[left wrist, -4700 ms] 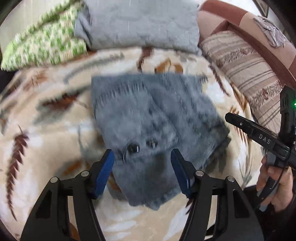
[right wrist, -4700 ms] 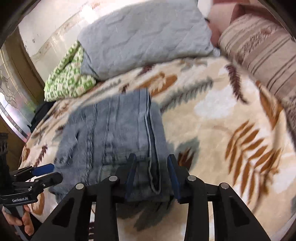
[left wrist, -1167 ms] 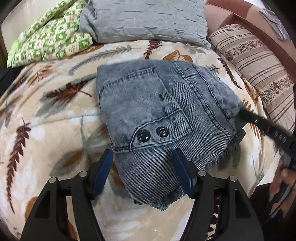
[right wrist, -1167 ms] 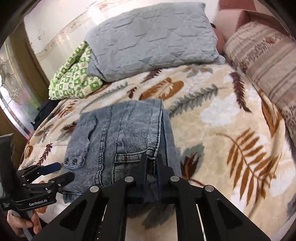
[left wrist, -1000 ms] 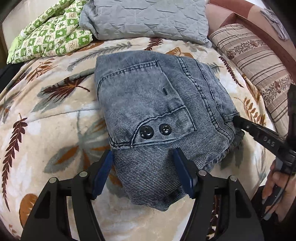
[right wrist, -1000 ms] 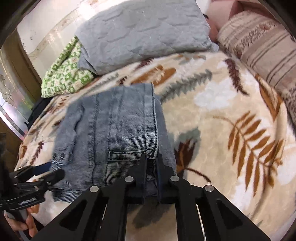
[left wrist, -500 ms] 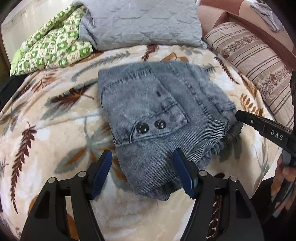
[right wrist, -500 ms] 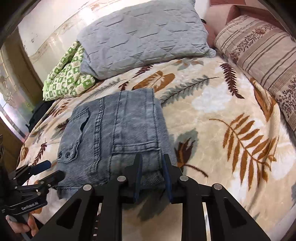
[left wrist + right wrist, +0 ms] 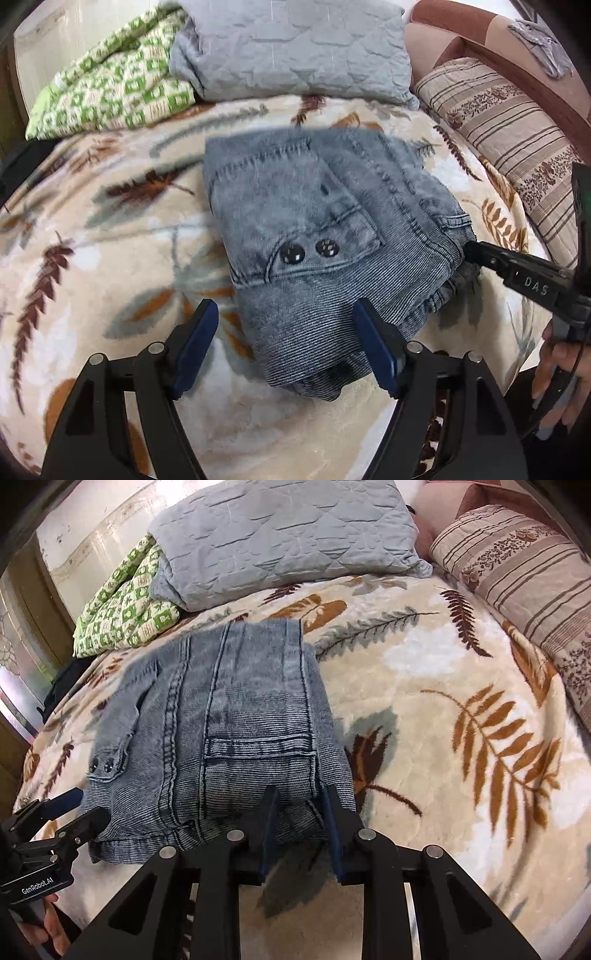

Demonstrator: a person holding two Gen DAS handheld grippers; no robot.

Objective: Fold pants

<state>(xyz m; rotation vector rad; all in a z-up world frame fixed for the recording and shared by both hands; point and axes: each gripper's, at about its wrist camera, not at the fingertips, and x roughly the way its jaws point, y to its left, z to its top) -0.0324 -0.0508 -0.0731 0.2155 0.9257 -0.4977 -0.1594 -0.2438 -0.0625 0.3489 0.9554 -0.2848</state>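
The grey-blue denim pants [image 9: 325, 236] lie folded into a compact bundle on the leaf-patterned blanket [image 9: 92, 258]; they also show in the right wrist view [image 9: 229, 738]. My left gripper [image 9: 291, 345] is open, its blue pads either side of the bundle's near edge, holding nothing. My right gripper [image 9: 299, 823] is partly open, its fingers straddling the bundle's near corner without pinching it. It shows in the left wrist view [image 9: 476, 254] at the bundle's right edge. The left gripper shows at the lower left of the right wrist view [image 9: 77, 808].
A grey quilted pillow [image 9: 280, 539] and a green checked blanket [image 9: 125, 609] lie at the head of the bed. A striped cushion [image 9: 524, 576] lies along the right side. The bed's near edge is just below both grippers.
My right gripper was shut on the bundle's corner a second ago; it has opened and let the denim go. The left gripper stayed open near the bundle's near edge.
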